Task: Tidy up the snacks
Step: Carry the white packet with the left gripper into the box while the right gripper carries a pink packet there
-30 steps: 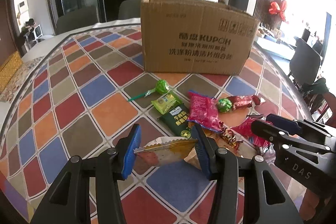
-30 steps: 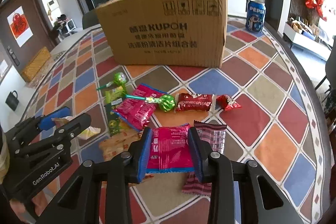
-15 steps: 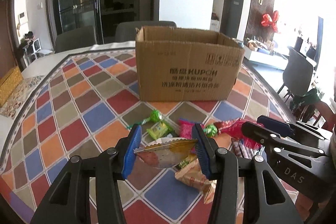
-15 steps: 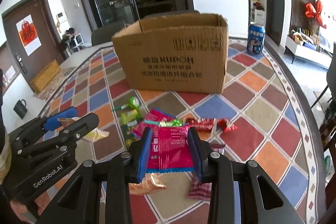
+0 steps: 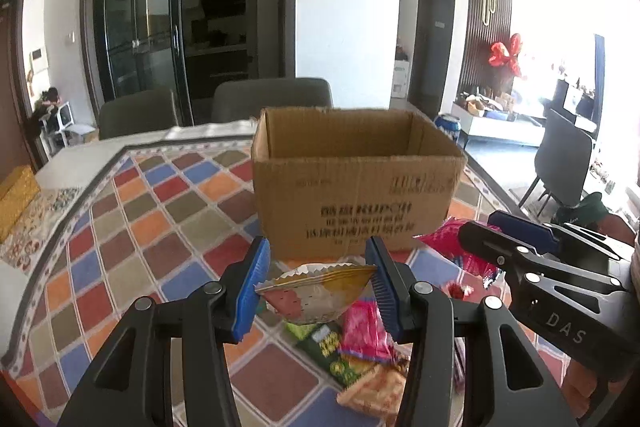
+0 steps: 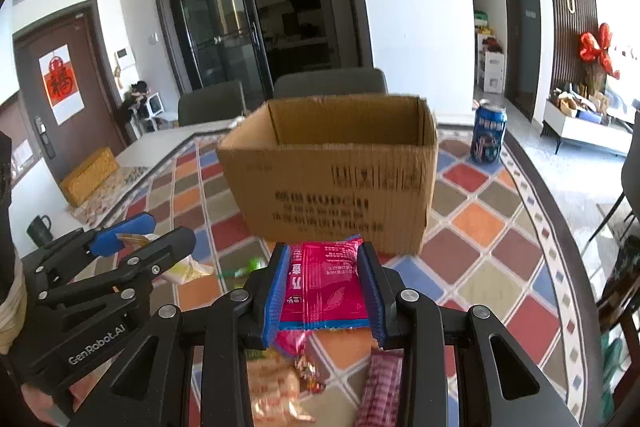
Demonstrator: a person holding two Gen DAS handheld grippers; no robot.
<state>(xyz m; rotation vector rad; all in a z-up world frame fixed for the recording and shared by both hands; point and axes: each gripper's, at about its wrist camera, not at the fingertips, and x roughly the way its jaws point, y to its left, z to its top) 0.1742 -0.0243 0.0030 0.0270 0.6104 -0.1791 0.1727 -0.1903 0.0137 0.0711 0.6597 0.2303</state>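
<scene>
An open cardboard box (image 5: 356, 187) stands on the checkered table, also in the right wrist view (image 6: 336, 179). My left gripper (image 5: 318, 281) is shut on a silver and gold snack packet (image 5: 316, 289), held in the air in front of the box. My right gripper (image 6: 324, 279) is shut on a pink snack packet (image 6: 324, 287), also raised before the box. Each gripper shows in the other's view: the right gripper (image 5: 496, 231), the left gripper (image 6: 148, 231). Loose snacks (image 5: 360, 347) lie on the table below, also in the right wrist view (image 6: 280, 387).
A blue soda can (image 6: 488, 137) stands right of the box. Grey chairs (image 5: 272, 99) stand behind the table. A dark mug (image 6: 40, 229) sits at the far left. The table edge (image 6: 560, 207) curves along the right.
Both grippers have risen from the table with their packets. The box now sits lower in view and its open inside shows. The loose snacks have dropped below the fingers.
</scene>
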